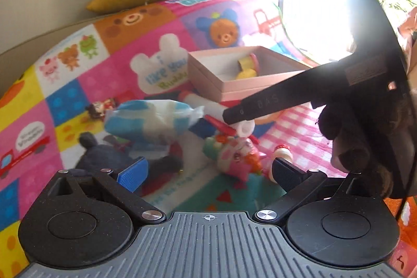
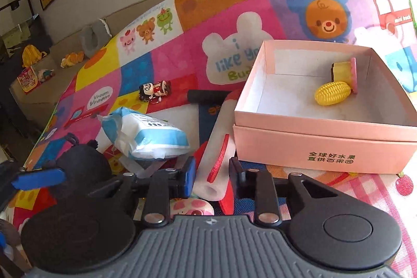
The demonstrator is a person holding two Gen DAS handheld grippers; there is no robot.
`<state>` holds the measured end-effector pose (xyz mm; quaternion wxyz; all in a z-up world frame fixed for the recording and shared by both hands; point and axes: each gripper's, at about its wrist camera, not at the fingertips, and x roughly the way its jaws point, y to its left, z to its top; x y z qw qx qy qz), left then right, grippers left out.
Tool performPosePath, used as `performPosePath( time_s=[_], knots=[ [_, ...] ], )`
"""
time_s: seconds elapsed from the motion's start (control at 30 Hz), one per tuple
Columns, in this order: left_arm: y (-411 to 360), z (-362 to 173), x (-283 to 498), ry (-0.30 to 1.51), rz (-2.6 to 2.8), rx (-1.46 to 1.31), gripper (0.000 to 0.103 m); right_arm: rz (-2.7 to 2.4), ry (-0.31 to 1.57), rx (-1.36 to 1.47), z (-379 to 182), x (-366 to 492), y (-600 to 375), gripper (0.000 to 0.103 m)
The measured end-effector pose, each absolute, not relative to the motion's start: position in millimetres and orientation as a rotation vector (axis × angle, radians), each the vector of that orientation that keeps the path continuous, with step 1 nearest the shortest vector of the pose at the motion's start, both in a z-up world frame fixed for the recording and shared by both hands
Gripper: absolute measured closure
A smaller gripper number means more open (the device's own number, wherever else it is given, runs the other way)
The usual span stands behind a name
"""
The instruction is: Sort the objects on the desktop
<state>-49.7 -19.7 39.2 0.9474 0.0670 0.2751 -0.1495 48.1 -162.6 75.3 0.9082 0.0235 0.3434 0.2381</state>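
My right gripper (image 2: 211,175) is shut on a white foam tube (image 2: 212,147) with a red strip on it, which lies just left of the pink box (image 2: 323,147). In the left wrist view its black finger (image 1: 260,106) comes in from the right onto the tube's end (image 1: 245,128). My left gripper (image 1: 208,172) is open and hovers above a pink pig toy (image 1: 234,158) and a black plush (image 1: 104,160). Nothing sits between its pads. A yellow corn toy (image 2: 332,93) and a yellow-pink piece (image 2: 344,69) lie inside the box.
A blue-white tissue pack (image 2: 146,134) lies left of the tube, with a small figurine (image 2: 155,90) and a black cylinder (image 2: 206,95) behind it. All rest on a colourful cartoon mat (image 2: 221,17). A blue-padded finger (image 2: 39,179) of the left gripper shows at far left.
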Motion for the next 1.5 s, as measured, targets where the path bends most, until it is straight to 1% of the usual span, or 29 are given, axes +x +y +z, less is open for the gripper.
performPosePath(
  time_s=[0.13,0.23,0.47,0.6,0.7,0.77,0.8,0.83,0.87,0.9,0.93,1.03,1.13,1.2,1.27,1.3,1.43,1.5],
  knots=[
    [-49,21,-29,0.578,-0.303,0.19,0.0,0.503,0.661,0.058,92,21,-186,0.079],
    [-50,16,-16,0.56,-0.214,0.248,0.0,0.494,0.636,0.049,103,7,-199,0.079],
    [6,20,8,0.538,0.03,0.295,0.0,0.518,0.661,0.051,97,-4,-205,0.079],
    [44,28,24,0.574,0.117,0.209,0.0,0.599,0.66,0.035,91,-14,-185,0.079],
    [57,36,21,0.574,0.108,0.151,0.0,0.74,0.657,0.011,93,-30,-170,0.079],
    [59,39,14,0.563,0.104,0.138,0.0,0.781,0.624,-0.031,96,-43,-166,0.076],
    [60,41,10,0.56,0.097,0.128,0.0,0.781,0.602,-0.054,98,-49,-166,0.07],
    [59,43,6,0.556,0.076,0.109,0.0,0.768,0.585,-0.066,99,-53,-169,0.06],
    [57,44,2,0.552,0.041,0.095,0.0,0.75,0.576,-0.071,99,-55,-172,0.055],
    [54,45,-2,0.55,-0.008,0.085,0.0,0.724,0.569,-0.073,99,-56,-176,0.046],
    [48,44,-5,0.549,-0.057,0.087,0.0,0.687,0.566,-0.075,98,-56,-183,0.04],
    [20,36,-11,0.534,-0.167,0.169,0.0,0.59,0.585,-0.047,91,-49,-202,0.032],
    [-6,23,-7,0.517,-0.174,0.304,0.0,0.497,0.61,0.012,81,-41,-221,0.026],
    [-11,17,2,0.522,-0.151,0.33,0.0,0.45,0.618,0.024,74,-38,-228,0.025],
    [-7,15,12,0.522,-0.14,0.328,0.0,0.455,0.629,0.019,69,-37,-230,0.021],
    [-6,15,17,0.522,-0.13,0.333,0.0,0.474,0.638,0.003,67,-37,-229,0.017],
    [8,14,39,0.505,0.004,0.405,0.0,0.535,0.631,-0.1,62,-43,-216,0.017],
    [19,18,47,0.513,0.032,0.385,0.0,0.556,0.622,-0.131,61,-44,-207,0.017]
  ],
)
